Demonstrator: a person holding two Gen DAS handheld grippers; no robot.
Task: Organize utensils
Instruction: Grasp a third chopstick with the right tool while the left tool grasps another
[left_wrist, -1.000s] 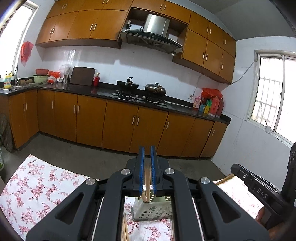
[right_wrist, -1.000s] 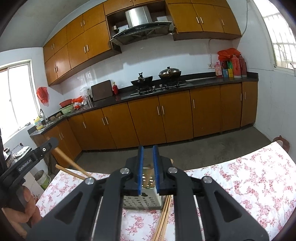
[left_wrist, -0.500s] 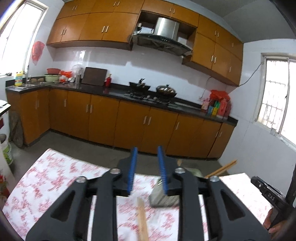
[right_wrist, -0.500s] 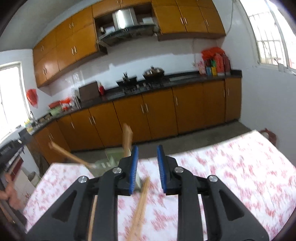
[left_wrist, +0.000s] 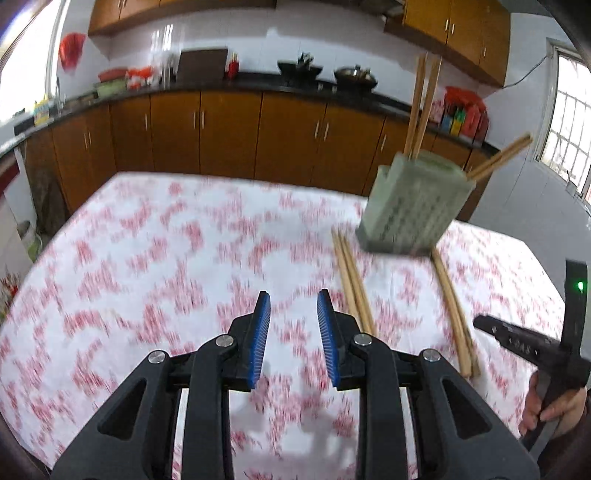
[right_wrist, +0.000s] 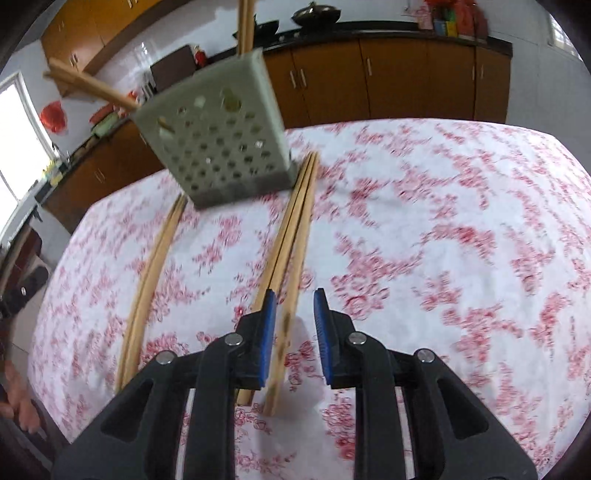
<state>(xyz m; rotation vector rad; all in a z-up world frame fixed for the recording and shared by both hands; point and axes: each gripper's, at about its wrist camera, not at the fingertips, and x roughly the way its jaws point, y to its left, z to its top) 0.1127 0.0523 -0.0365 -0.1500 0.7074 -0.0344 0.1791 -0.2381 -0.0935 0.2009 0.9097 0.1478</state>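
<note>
Left claw (left_wrist: 293, 306) spread, empty, above floral-clothed surface (left_wrist: 147, 258); right claw (right_wrist: 294, 308) spread over loose wooden chopsticks (right_wrist: 291, 254); perforated grey-green plastic holder (right_wrist: 218, 136) at eleven o'clock.

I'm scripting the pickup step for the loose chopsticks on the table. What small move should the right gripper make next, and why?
Probably lower the right gripper a little further and close on the chopstick pair lying beneath it. Its jaws are open and empty, a chopstick already lies between the blue pads, and the holder beyond already has chopsticks in it, so these look due to follow.
</note>
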